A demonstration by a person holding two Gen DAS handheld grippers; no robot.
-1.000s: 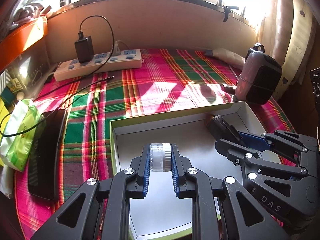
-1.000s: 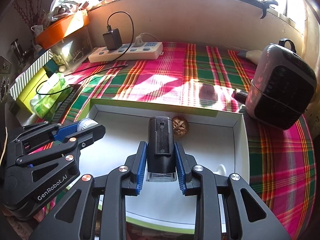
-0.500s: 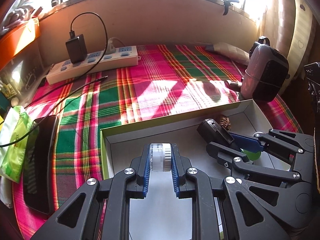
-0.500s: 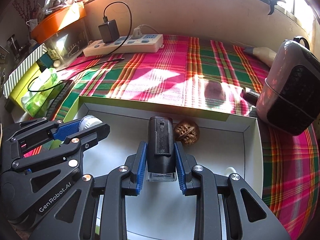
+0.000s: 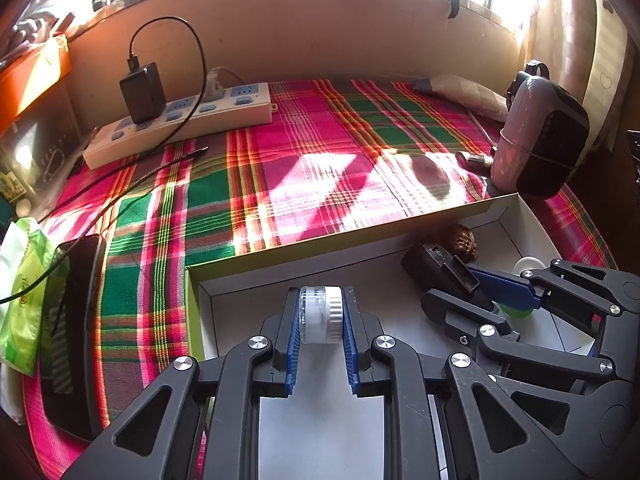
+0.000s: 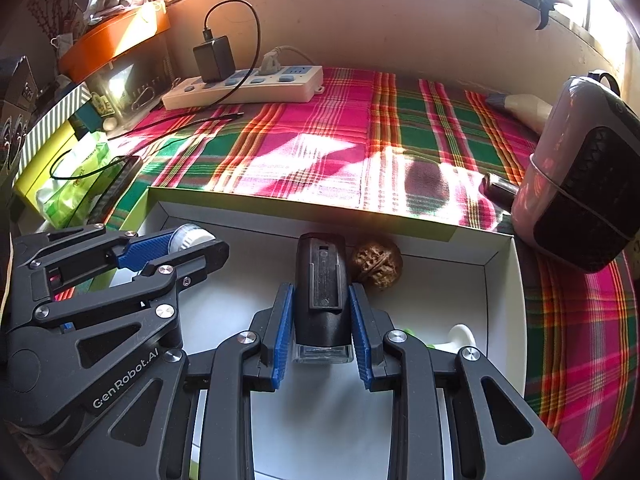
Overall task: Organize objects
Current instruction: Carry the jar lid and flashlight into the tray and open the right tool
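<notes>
Here both grippers hang over the white box (image 6: 502, 280), which lies on the plaid cloth (image 5: 320, 152). The left gripper (image 5: 320, 320) is clamped on a small jar (image 5: 320, 314) with a clear body and a white cap, held sideways between the blue pads over the box's near left corner. The right gripper (image 6: 322, 320) is clamped on a black case (image 6: 320, 284), gripped by its lower part, its top end pointing toward the box's far wall; a clear block shows at its near end, though what that is I cannot tell. A walnut (image 6: 378, 264) lies inside the box against the far wall, just right of the case. Something white and green lies in the box's right near corner, mostly hidden by the right gripper. Beyond the box's right end stands a pink heater (image 6: 576, 196). Well behind the box, by the wall, lies a power strip (image 5: 180, 124) with a black charger (image 5: 143, 92) plugged in. Left of the box lies a phone (image 5: 72, 332).
</notes>
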